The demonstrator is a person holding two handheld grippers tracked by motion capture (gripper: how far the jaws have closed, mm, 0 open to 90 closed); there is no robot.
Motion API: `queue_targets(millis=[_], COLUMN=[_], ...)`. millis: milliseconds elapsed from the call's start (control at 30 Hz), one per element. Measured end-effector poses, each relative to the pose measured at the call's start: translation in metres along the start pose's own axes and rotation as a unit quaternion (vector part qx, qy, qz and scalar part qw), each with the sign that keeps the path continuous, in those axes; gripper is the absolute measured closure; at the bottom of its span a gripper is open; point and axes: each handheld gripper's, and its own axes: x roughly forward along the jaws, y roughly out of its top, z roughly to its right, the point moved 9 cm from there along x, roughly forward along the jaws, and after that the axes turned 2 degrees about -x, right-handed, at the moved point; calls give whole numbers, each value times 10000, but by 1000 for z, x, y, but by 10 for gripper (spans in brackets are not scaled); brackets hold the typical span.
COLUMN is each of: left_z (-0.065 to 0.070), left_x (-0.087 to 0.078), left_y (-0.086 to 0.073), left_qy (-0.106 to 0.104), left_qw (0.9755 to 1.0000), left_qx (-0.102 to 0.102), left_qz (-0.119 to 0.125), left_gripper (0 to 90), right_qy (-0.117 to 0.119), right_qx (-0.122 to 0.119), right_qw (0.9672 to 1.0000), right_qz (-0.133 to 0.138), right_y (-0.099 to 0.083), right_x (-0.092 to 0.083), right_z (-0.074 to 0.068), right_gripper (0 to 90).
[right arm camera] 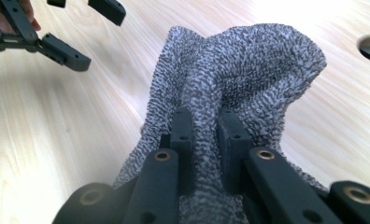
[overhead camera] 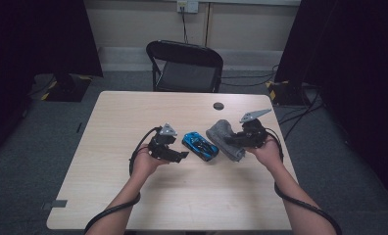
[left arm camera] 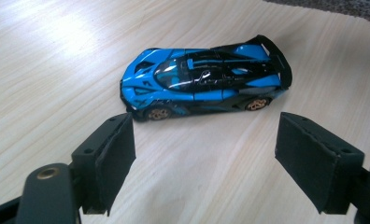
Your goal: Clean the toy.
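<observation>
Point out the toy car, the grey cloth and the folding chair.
toy car (left arm camera: 202,84), left gripper view, on its roof.
grey cloth (right arm camera: 248,70), right gripper view, on its raised fold.
folding chair (overhead camera: 184,53), high view, on its backrest.

Light wood table (overhead camera: 133,196), rectangular, rounded corners. Blue-and-black toy car (overhead camera: 200,145) sat near middle, on its wheels, angled. Grey cloth (overhead camera: 225,138) lay bunched just right of car, partly lifted. Small dark round hole (overhead camera: 218,105) sat near far edge.
</observation>
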Motion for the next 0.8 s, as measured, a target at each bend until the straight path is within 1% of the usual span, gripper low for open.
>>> queue_targets(millis=[100, 133, 167, 200, 233, 333, 367, 467, 533, 567, 700, 800], left_z=[-3, -4, -6, -7, -9, -14, -16, -22, -27, -29, -37, -40], left_x=[-9, -12, -15, -18, -22, -32, -35, -48, -57, -61, -73, -80], left_y=[-3, -5, -6, -8, -10, -16, -18, -23, -27, -29, -37, -42], left_qy=[6, 20, 62, 71, 125, 171, 197, 287, 332, 372, 470, 509], left_qw=[10000, 9999, 9999, 9999, 9998, 9996, 9996, 9991, 9987, 9985, 9979, 9971], left_qx=[-48, -77, -45, -78, -57, -153, -148, -207, -287, -283, -358, -465], left_qz=[55, 72, 70, 96, 107, 153, 153, 214, 273, 281, 269, 320], left_gripper=[215, 216, 217, 217, 218, 222, 223, 226, 228, 231, 232, 233], right_qy=[104, 133, 167, 228, 271, 435, 488, 659, 783, 836, 1011, 1158], right_qx=[-107, -140, -174, -211, -245, -422, -448, -586, -660, -727, -872, -951], right_qw=[9999, 9998, 9997, 9995, 9993, 9982, 9978, 9961, 9947, 9937, 9907, 9881], right_qz=[5, -1, -11, -10, -16, -35, -56, -92, -128, -155, -262, -341], right_y=[10, 14, 17, 20, 23, 32, 34, 41, 45, 47, 51, 52], right_x=[10, 13, 17, 22, 26, 42, 47, 62, 73, 80, 101, 116], right_z=[-8, -11, -14, -17, -21, -36, -41, -54, -64, -70, -86, -100], right_gripper=[794, 795, 795, 794, 794, 794, 794, 794, 793, 793, 791, 791])
